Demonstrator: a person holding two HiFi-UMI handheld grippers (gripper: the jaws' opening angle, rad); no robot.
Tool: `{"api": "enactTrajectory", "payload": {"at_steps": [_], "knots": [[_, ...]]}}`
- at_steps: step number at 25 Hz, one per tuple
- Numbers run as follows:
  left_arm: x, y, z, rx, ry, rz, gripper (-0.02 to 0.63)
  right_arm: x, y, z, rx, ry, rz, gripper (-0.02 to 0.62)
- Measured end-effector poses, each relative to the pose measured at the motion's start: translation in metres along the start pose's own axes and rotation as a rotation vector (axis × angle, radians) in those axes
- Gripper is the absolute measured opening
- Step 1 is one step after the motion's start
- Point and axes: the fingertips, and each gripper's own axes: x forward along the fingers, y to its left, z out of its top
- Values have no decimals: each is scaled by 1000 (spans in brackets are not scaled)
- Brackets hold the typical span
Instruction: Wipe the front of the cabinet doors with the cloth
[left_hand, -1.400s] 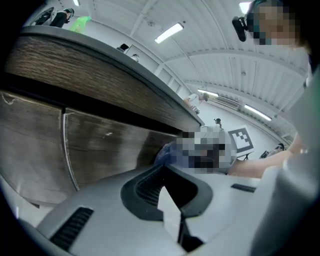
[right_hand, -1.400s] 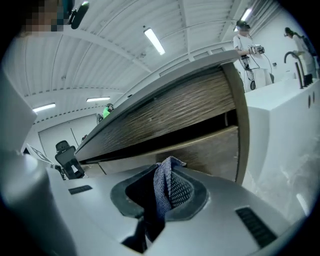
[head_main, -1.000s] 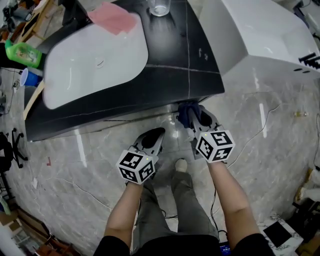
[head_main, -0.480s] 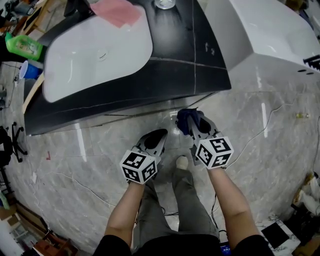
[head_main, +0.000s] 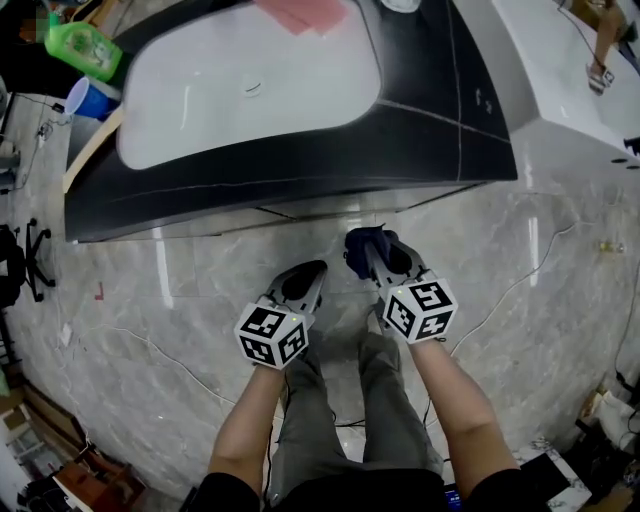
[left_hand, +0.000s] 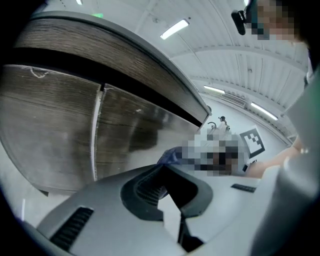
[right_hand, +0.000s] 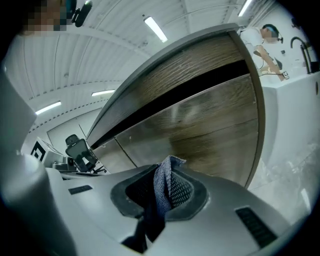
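Pinching the cloth (right_hand: 167, 186) between the right gripper's (right_hand: 160, 196) jaws, held it near the doors (right_hand: 200, 135), below the counter's (head_main: 420, 140) right part. Had the left gripper (left_hand: 172, 200) closed on nothing, just left of the right one, facing the same doors.

The cabinet doors (right_hand: 210, 135) show brown wood grain with a soft sheen, the cloth (right_hand: 167, 175) is a coarse dark-blue weave, the floor (head_main: 520, 270) is glossy grey marble-look tile, and the worktop (head_main: 430, 120) is smooth black gloss around a shiny white basin (head_main: 250, 100).
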Motion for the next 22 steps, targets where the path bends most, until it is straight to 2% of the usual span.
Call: {"api": "enactTrajectory", "payload": {"at_steps": [13,22], "knots": [[-75,86,-9,-48,-30,93,9,72,87,-23,-34,40,72,52],[-92,121,-4,-57,-58,135,9,110,107,-21,-54,39,89,52]]}}
